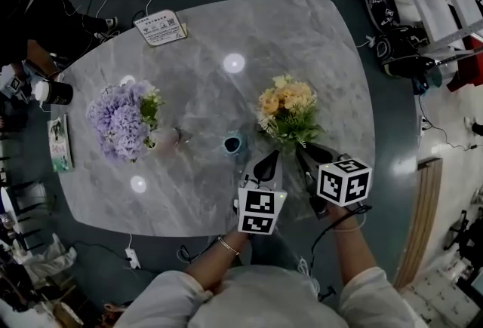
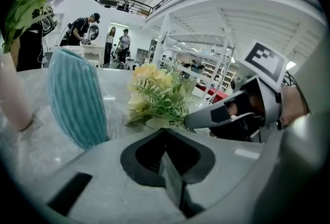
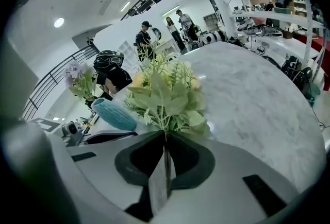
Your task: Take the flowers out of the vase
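A yellow and peach bouquet (image 1: 287,109) with green leaves sits just ahead of my right gripper (image 1: 309,151). That gripper (image 3: 166,139) is shut on the bouquet's stems, and the blooms (image 3: 167,91) fan out above the jaws. To the left of the bouquet an empty blue ribbed vase (image 1: 232,144) stands upright on the marble table (image 1: 302,40). My left gripper (image 1: 267,162) is beside the vase (image 2: 77,97), shut with nothing in it (image 2: 165,133). Purple flowers (image 1: 121,121) stand in a pink vase (image 1: 167,139) further left.
A printed card (image 1: 160,26) lies at the table's far edge. On the left side are a black cup (image 1: 54,93) and a booklet (image 1: 59,142). Cables and bags crowd the floor around the table. People stand in the background (image 2: 82,30).
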Motion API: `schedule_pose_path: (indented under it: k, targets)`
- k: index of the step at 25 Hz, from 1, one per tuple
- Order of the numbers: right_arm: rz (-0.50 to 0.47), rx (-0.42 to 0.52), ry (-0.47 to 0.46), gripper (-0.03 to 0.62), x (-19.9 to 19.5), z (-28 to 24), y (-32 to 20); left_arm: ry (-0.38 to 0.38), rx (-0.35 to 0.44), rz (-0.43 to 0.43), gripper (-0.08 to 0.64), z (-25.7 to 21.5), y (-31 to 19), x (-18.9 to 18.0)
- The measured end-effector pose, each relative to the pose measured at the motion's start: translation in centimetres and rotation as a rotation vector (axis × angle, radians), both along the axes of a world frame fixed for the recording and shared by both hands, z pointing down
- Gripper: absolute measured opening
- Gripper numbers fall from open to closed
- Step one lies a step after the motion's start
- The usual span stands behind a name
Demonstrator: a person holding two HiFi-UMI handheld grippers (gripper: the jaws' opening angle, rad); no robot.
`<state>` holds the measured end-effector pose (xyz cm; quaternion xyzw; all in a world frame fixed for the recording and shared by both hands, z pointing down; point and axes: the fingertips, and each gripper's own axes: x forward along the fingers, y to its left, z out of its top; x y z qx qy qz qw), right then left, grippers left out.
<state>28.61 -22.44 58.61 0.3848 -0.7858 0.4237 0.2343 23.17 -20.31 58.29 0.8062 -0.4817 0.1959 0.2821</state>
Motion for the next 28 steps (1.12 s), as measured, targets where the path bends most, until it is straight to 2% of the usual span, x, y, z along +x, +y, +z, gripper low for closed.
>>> schedule_pose_path:
  k: [8,13,19,28]
  targets:
    - [0.074,0.032,-0.002,0.035,0.2,0.1,-0.2,-0.006,0.003,0.016,0.009,0.0,0.2,-0.3]
    - [0.084,0.059,-0.002,0.041,-0.2,-0.4,0.2,-0.010,0.015,0.037,0.009,-0.5,0.6,-0.5]
    - [0.102,0.091,0.014,0.098,0.0,-1.9,0.8,-0.018,0.038,0.064,0.009,-1.8,1.5,-1.0]
    - [0.260,0.184,0.056,0.097,1.0,-5.5,2.0,-0.009,0.095,0.060,0.009,-5.1,3.6,-3.5]
